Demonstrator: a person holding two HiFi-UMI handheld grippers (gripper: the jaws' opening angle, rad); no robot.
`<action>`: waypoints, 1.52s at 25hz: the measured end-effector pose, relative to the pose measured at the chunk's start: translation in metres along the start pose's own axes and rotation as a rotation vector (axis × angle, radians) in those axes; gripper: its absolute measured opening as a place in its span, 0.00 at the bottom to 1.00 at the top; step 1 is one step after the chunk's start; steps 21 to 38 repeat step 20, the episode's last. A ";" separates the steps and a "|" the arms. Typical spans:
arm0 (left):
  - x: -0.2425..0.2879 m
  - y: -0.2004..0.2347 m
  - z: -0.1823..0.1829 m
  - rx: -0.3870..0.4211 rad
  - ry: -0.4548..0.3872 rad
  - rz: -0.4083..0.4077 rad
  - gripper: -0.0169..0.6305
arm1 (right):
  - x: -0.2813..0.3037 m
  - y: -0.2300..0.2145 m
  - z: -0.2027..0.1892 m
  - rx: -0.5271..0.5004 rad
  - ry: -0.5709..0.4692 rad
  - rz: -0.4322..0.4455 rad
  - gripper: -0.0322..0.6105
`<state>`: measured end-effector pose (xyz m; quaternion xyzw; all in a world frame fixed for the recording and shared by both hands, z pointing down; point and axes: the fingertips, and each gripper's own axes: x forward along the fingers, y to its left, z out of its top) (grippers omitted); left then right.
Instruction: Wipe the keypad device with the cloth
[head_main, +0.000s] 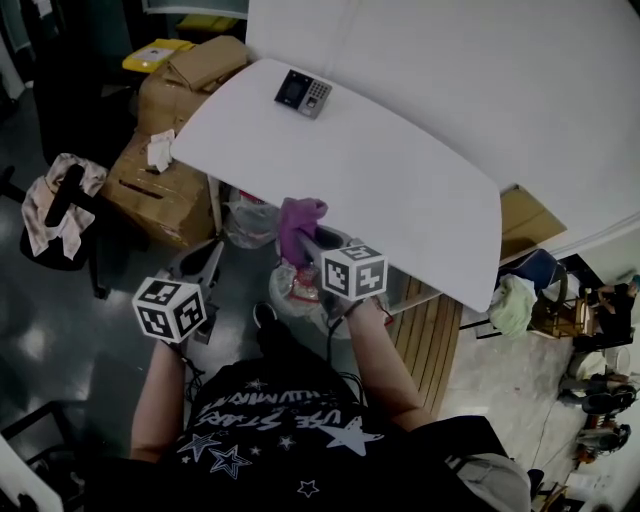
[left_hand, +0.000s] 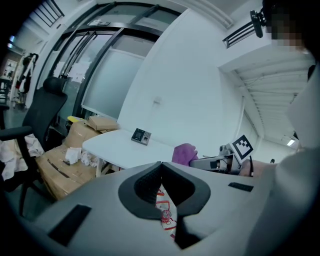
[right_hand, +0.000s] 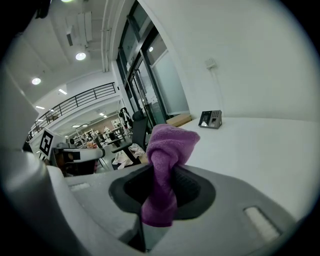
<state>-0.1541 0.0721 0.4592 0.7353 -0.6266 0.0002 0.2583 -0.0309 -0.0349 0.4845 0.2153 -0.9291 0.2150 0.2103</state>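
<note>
The dark keypad device (head_main: 303, 93) lies near the far end of the white table (head_main: 400, 190), a good way ahead of both grippers; it also shows small in the left gripper view (left_hand: 141, 136) and the right gripper view (right_hand: 210, 119). My right gripper (head_main: 305, 240) hangs just off the table's near edge, shut on a purple cloth (head_main: 298, 222) whose bunched end sticks up between the pads (right_hand: 165, 160). Lower and further left, over the floor, my left gripper (head_main: 208, 258) is shut with nothing in it (left_hand: 161, 167).
Cardboard boxes (head_main: 165, 165) are stacked by the table's left end. A black office chair draped with a light cloth (head_main: 58, 212) stands at far left. Plastic bags (head_main: 300, 285) lie under the table's near edge. Wooden slats (head_main: 430, 330) lean at the right.
</note>
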 end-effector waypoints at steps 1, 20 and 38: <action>-0.008 -0.002 -0.003 -0.001 0.001 0.004 0.04 | -0.003 0.008 -0.004 -0.004 0.003 0.005 0.20; -0.102 -0.034 -0.058 -0.039 0.005 0.000 0.04 | -0.060 0.098 -0.069 -0.050 0.048 0.043 0.20; -0.102 -0.034 -0.058 -0.039 0.005 0.000 0.04 | -0.060 0.098 -0.069 -0.050 0.048 0.043 0.20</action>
